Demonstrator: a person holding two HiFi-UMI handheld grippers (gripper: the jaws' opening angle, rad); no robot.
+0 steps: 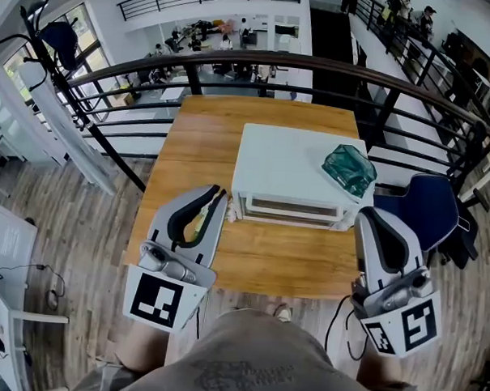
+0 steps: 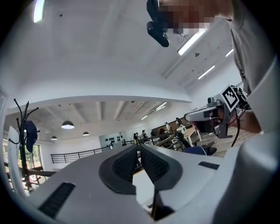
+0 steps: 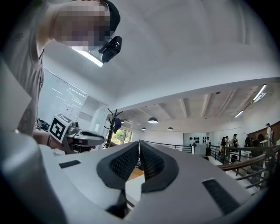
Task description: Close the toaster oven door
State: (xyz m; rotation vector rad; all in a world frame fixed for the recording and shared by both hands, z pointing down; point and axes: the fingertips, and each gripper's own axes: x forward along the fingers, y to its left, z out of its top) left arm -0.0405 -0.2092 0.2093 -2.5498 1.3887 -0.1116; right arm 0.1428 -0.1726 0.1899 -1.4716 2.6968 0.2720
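Observation:
A white toaster oven (image 1: 287, 164) stands on the wooden table (image 1: 250, 268), and its glass door (image 1: 289, 209) faces me and looks closed against the front. On its top, at the right, lies a green crumpled object (image 1: 349, 169). My left gripper (image 1: 221, 194) hovers raised in front of the oven's left corner, jaws shut with nothing between them. My right gripper (image 1: 364, 214) hangs off the oven's right corner, also shut and empty. In the left gripper view the left gripper (image 2: 139, 147) points level across the room. The right gripper view shows the right gripper (image 3: 139, 145) the same way.
A black curved railing (image 1: 259, 62) runs behind the table, with a drop to a lower floor beyond. A blue chair (image 1: 427, 208) sits right of the table. A coat stand (image 1: 53, 48) rises at the far left. A cable (image 1: 337, 324) hangs near my right gripper.

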